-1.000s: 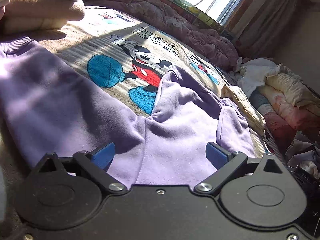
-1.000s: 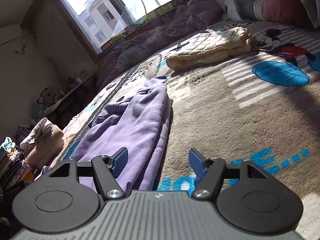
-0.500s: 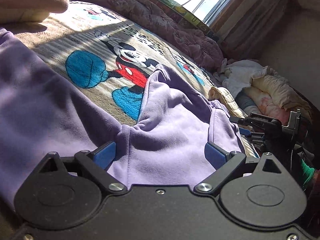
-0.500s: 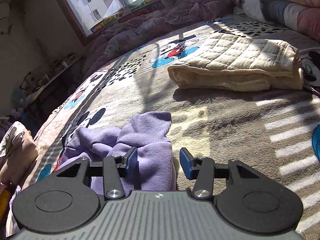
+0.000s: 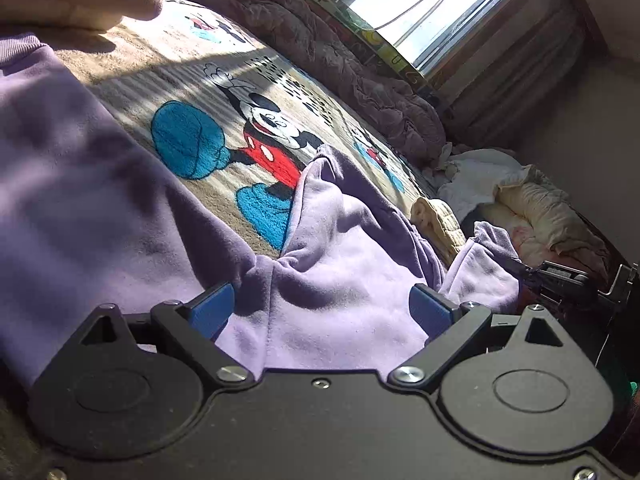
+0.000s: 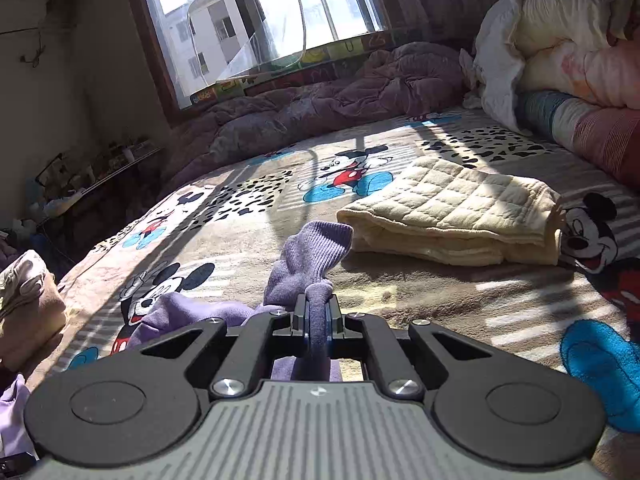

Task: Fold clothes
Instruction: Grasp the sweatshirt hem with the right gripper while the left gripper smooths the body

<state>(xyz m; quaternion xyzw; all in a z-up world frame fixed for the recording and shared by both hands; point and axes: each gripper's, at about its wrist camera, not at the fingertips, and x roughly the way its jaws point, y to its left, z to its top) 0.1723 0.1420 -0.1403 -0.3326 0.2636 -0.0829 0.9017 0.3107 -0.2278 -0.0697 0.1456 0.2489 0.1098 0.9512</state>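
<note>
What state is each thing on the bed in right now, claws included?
Left claw: open, over the sweatshirt body.
Right claw: shut on the sleeve cuff.
Lilac fleece sweatshirt: spread out, rumpled, unfolded.
Ribbed purple sleeve cuff: pinched and lifted off the blanket.
Cream quilted pad: folded, lying flat.
Cartoon-mouse plush blanket: spread over the bed.
</note>
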